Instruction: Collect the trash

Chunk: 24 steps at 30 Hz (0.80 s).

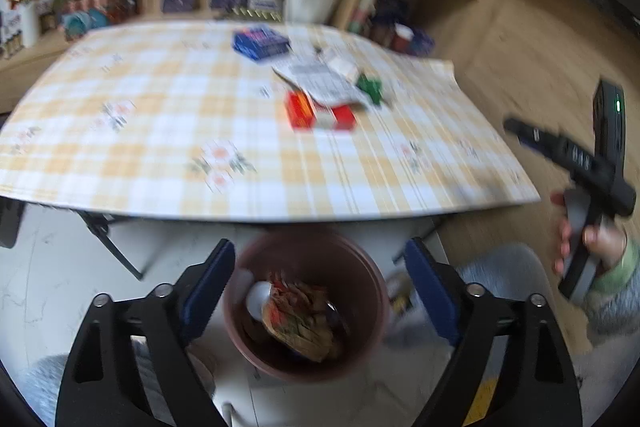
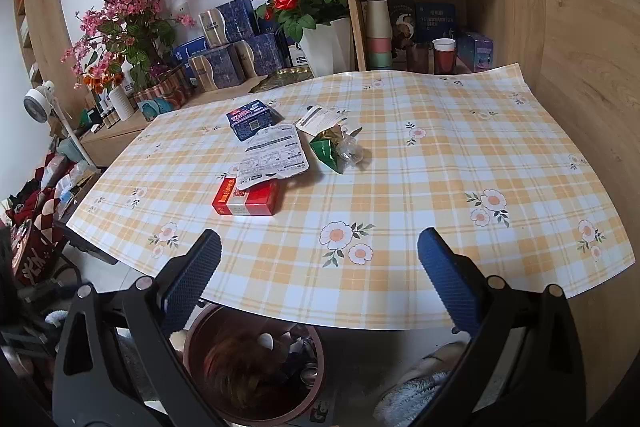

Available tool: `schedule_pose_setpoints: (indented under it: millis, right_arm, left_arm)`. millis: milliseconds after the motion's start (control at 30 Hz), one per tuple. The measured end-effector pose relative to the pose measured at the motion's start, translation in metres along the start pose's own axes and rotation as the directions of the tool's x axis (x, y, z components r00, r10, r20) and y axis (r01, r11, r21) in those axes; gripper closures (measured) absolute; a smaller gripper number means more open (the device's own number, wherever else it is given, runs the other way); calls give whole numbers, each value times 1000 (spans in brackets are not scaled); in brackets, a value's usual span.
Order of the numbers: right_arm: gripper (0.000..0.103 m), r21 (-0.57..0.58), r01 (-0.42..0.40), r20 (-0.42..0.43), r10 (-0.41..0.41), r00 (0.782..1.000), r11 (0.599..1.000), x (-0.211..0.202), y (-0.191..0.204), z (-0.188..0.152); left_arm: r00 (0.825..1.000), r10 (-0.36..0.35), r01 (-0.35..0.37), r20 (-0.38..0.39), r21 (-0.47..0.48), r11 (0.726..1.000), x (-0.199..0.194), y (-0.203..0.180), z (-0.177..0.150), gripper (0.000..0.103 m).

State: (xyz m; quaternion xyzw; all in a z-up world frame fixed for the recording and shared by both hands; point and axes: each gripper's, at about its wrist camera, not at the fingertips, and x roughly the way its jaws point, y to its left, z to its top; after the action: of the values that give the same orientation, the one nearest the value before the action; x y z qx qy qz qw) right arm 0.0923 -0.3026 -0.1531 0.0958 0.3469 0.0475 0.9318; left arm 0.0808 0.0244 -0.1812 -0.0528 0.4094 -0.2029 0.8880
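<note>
My surface [image 2: 400, 155] wears a yellow plaid cloth; near centre lie a red box [image 2: 248, 201], a white wrapper [image 2: 274, 159] overlapping it, a blue box [image 2: 252, 119] at eleven o'clock, and green foil [image 2: 330, 149] at two.

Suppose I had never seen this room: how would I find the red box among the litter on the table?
Start at the table with the yellow checked cloth and look at the small heap of litter near its middle. The red box lies at the end of the heap nearest the table's front edge, partly under a white printed packet. It is the only red item; the other box is blue and lies further back.
</note>
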Motion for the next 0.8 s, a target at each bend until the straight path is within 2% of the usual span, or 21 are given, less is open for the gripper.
schedule_pose_setpoints:
  millis: [167, 433, 533, 800]
  right_arm:
    - [6, -10, 15, 1, -15, 1000, 1000, 2, -1, 1]
    - [6, 26, 56, -30, -56, 998, 998, 14, -10, 11]
    - [6, 29, 102, -15, -102, 995, 994, 13, -13, 17]
    - [6, 63, 118, -5, -118, 993, 991, 16, -30, 24]
  left_arm:
    - [990, 79, -76, 117, -27, 997, -17, 13, 26, 9]
    - [963, 152, -159, 224, 11, 987, -20, 19, 68, 7]
    - [960, 150, -161, 235, 26, 987, -15, 17, 80, 7]
    - [963, 101, -114, 251, 39, 993, -2, 13, 100, 7]
